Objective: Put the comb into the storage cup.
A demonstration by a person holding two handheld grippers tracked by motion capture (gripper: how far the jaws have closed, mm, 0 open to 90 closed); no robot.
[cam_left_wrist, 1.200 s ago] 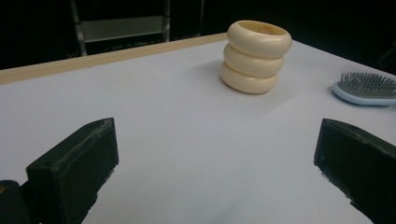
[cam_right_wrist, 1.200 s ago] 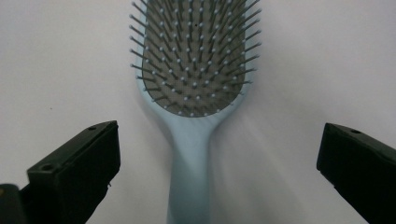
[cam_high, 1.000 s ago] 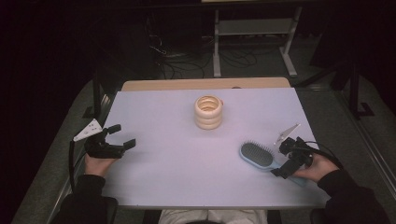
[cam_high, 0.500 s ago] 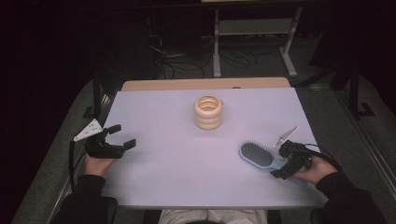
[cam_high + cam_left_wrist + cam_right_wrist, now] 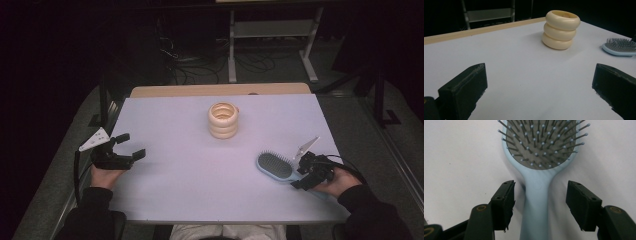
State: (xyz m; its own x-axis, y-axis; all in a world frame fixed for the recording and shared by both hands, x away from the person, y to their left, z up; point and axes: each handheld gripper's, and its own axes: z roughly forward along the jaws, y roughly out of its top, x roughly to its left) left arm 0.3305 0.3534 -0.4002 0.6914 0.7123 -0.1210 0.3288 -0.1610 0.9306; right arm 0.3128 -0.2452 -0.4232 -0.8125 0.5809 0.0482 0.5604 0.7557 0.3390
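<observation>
A dim lab or recording room is suggested: a white-covered table (image 5: 165, 200) is lit while the surroundings are left dark. Behind it, tangled cables (image 5: 187, 65) are seen on the grey floor (image 5: 350, 105), and a metal-legged bench frame (image 5: 272, 32) is placed farther back.

Item count: one light-blue hairbrush (image 5: 276, 166); three cream rings (image 5: 223, 120) in one stack; two handheld grippers.

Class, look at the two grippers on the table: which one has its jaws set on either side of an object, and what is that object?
The right gripper: its open jaws straddle the handle of the light blue hairbrush. The left gripper has nothing between its open jaws.
</observation>
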